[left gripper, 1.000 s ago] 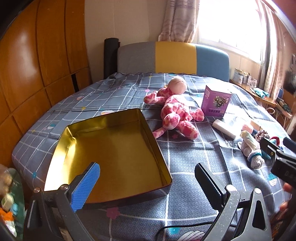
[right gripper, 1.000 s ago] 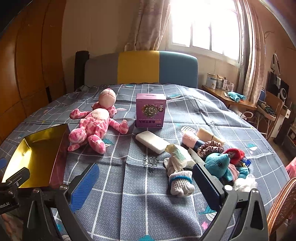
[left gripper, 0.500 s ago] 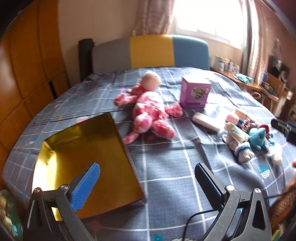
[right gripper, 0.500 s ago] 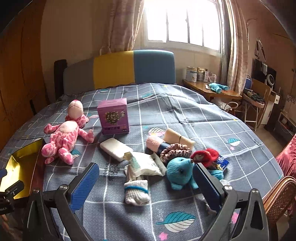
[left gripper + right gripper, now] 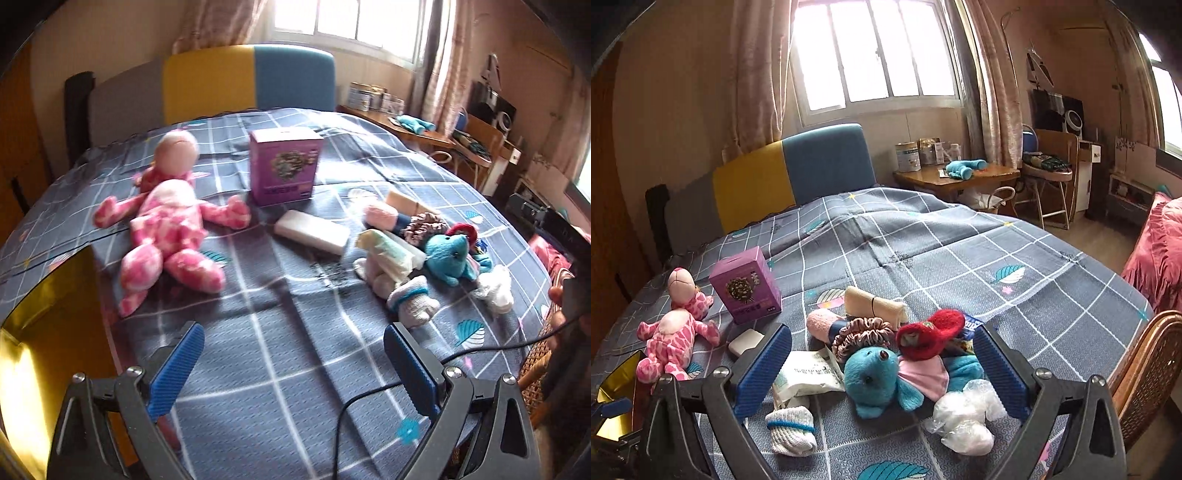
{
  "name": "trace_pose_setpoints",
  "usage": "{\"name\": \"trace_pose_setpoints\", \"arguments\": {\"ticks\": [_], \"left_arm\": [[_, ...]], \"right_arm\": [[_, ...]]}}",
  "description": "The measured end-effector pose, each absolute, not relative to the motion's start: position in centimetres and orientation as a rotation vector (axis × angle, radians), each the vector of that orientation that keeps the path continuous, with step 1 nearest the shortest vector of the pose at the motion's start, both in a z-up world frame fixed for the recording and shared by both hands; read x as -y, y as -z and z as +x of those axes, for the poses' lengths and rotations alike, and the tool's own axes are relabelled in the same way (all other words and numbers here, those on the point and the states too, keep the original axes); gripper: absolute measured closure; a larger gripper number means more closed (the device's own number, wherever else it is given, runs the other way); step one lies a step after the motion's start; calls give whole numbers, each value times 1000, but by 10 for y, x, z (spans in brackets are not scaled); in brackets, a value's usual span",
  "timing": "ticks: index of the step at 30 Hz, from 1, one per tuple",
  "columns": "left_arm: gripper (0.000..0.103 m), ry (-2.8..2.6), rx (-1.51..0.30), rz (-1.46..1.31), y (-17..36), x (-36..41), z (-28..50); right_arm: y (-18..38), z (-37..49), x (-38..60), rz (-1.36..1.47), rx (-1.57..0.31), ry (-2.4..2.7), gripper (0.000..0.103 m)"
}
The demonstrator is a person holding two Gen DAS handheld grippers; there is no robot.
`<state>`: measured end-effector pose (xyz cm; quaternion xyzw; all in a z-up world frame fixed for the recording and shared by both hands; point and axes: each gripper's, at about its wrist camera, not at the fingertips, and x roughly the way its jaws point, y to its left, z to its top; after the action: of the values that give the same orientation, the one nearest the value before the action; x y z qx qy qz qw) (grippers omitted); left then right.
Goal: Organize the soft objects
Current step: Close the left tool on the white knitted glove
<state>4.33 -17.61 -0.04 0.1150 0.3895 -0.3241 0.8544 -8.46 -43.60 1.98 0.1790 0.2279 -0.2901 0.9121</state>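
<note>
My left gripper [image 5: 291, 332] hovers over bare bedspread; its jaws are closing from wide, with nothing between them. A pink spotted plush doll [image 5: 166, 229] lies ahead on the left, and the gold tin box [image 5: 44, 350] is at the left edge. To the right lies a pile with a blue plush elephant [image 5: 448, 254] and a rolled sock [image 5: 412, 302]. My right gripper [image 5: 882, 332] is open just above that pile. The blue elephant [image 5: 875, 376], a red knitted piece [image 5: 931, 328] and a scrunchie [image 5: 860, 330] show between its fingers, untouched.
A purple carton [image 5: 746, 288] and a white bar [image 5: 314, 230] sit mid-bed. A tissue packet [image 5: 809, 376] and crumpled plastic [image 5: 967, 413] lie in the pile. A wicker chair [image 5: 1152, 362] stands at the bed's right edge, a wooden side table [image 5: 956, 177] beyond. A black cable [image 5: 369, 398] crosses my left gripper.
Both views have swung right. The gold tin has slid to the left edge of the left view. The right gripper has come close over the pile, with the blue elephant now between its fingers.
</note>
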Motion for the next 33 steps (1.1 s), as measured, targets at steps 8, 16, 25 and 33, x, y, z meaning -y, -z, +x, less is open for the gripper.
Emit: {"name": "trace_pose_setpoints", "arguments": {"ticks": [8, 16, 25, 33], "left_arm": [[23, 805, -916, 256, 20, 247, 60], [25, 900, -1010, 306, 47, 309, 60], [39, 905, -1104, 298, 75, 334, 61], [52, 909, -1131, 282, 83, 335, 65]], "right_arm": [[-20, -94, 443, 449, -422, 537, 9], [-21, -91, 436, 411, -413, 538, 10], [-20, -92, 439, 426, -411, 531, 10], [-19, -91, 439, 423, -418, 537, 10]]}}
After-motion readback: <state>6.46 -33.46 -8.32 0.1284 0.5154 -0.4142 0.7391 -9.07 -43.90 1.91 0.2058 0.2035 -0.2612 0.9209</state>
